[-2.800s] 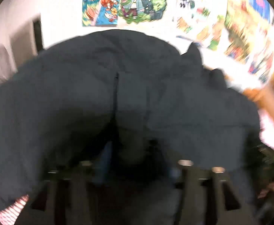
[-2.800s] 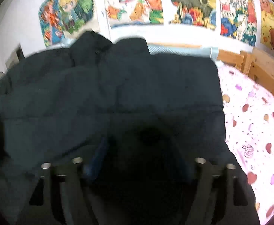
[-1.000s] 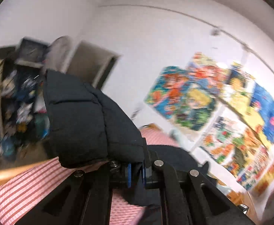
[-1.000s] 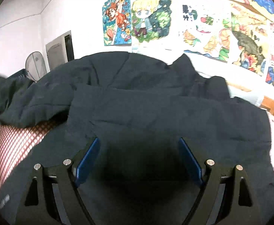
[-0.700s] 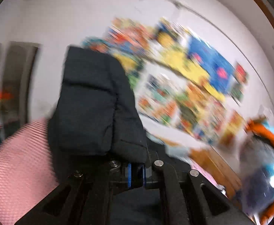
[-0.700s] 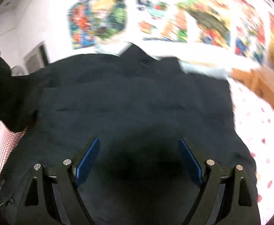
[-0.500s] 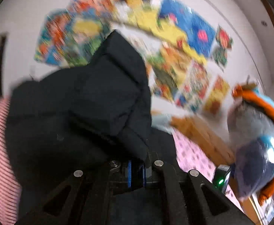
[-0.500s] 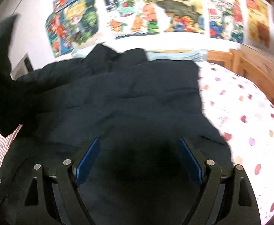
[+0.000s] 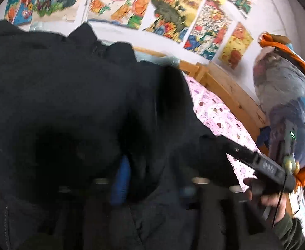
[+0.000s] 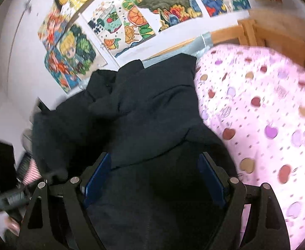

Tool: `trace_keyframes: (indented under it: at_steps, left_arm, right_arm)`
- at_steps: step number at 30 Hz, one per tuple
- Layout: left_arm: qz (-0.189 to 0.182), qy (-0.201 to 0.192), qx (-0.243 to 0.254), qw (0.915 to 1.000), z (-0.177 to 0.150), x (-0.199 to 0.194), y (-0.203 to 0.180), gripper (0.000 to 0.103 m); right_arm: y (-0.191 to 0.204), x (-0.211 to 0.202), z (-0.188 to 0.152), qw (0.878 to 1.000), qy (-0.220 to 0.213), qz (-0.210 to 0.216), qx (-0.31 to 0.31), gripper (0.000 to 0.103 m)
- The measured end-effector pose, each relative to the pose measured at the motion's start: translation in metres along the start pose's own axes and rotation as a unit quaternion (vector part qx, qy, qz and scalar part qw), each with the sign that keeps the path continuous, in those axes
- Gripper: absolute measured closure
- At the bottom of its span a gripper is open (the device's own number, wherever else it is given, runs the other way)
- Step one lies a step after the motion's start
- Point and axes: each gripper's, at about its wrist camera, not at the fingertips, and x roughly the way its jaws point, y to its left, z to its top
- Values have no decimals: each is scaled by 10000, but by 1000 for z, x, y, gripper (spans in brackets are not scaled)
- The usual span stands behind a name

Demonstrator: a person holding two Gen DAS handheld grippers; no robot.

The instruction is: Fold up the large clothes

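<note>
The bed (image 10: 267, 108) takes up most of the view, with a pink dotted sheet and a wooden frame (image 10: 277, 31) along its far edge, under a wall of bright posters (image 10: 131, 20). A big dark puffer jacket (image 10: 152, 108) lies spread over the bed's left part, its collar up toward the far edge by the wall and one side already folded in over the body (pretty blurry in the left wrist view, so the layers are hard to sort out there). The right tool (image 10: 154, 183) sits over the jacket's near part with its jaws wide apart, blue pads clear of the fabric, gripping nothing. The left tool (image 9: 152, 179) has just been opening its jaws; dark jacket cloth bunches between them but the pads aren't pinching it, so it's released.
</note>
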Motion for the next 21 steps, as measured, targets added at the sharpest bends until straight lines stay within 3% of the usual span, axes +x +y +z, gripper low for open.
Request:
trace_keyframes:
  at_steps: [2, 6, 9, 11, 12, 14, 15, 16, 18, 21]
  left_arm:
    - [35, -363, 269, 9990, -5, -17, -2, 24]
    - [134, -555, 449, 9974, -7, -44, 1, 19]
    - [494, -622, 139, 9967, -1, -61, 21, 19]
    - [1144, -719, -107, 9908, -2, -79, 47, 19]
    - [1421, -745, -190, 9869, -4, -86, 60, 19]
    - [1975, -755, -360, 9767, -8, -100, 89, 19]
    - [2226, -744, -433, 9711, -11, -106, 100, 19]
    - [2483, -754, -489, 9645, -12, -111, 111, 19]
    - [2844, -769, -620, 9536, -15, -124, 131, 19]
    - [2739, -834, -833, 9545, -16, -146, 149, 19]
  right_arm:
    - [0, 6, -3, 9993, -26, 263, 247, 22]
    - [15, 20, -11, 9976, 39, 611, 322, 22]
    - [33, 43, -17, 9990, 383, 223, -13, 22]
    - [43, 61, -25, 9972, 735, -43, -148, 22]
    - [48, 68, -28, 9961, 857, -155, -157, 27]
    - [55, 78, -35, 9948, 1006, -84, -131, 50]
    - [59, 82, -39, 9939, 1099, -48, -88, 72]
    - [63, 84, -42, 9929, 1183, -107, -56, 88]
    - [72, 79, -44, 9935, 1112, -185, -146, 99]
    - [88, 51, -33, 9962, 699, -205, -468, 101]
